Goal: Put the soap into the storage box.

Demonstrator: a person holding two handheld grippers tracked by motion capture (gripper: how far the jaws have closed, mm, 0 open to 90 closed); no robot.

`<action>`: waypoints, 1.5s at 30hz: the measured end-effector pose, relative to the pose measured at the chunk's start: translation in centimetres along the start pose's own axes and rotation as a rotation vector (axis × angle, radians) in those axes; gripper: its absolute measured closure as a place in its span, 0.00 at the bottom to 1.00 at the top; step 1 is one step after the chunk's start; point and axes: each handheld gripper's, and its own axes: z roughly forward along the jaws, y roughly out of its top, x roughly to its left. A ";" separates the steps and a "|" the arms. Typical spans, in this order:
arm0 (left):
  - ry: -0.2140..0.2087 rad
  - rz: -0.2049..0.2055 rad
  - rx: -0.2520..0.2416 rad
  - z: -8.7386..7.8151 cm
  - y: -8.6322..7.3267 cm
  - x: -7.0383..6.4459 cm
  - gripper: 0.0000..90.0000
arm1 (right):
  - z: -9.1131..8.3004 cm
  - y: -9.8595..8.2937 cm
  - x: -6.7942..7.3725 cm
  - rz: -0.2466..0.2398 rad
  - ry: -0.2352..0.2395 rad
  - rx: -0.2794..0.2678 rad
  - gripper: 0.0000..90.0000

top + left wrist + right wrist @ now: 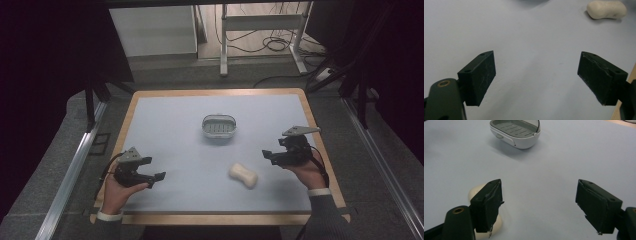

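Soap [243,175] sits near our edge of the blue mat [170,125], closer to our right gripper [270,156] than our left gripper [156,178]. Both have their jaws spread wide with nothing in them. From the right gripper view the left jaw half-hides the bar, which the high view shows whole. Farther back mid-table sits the white soap dish [219,126]; that view also catches its grey ribbed insert.
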 end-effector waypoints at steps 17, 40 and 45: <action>-0.011 0.009 0.019 0.1 -0.1 -0.2 0.17 | 1.7 2.2 2.6 -0.106 0.070 0.111 0.28; -0.002 0.014 0.009 0.0 -0.1 -0.1 0.17 | 5.4 2.0 6.4 -0.228 0.163 0.343 0.37; -0.001 0.014 0.011 0.1 -0.1 -0.1 0.17 | 6.4 1.5 6.9 -0.237 0.168 0.392 0.38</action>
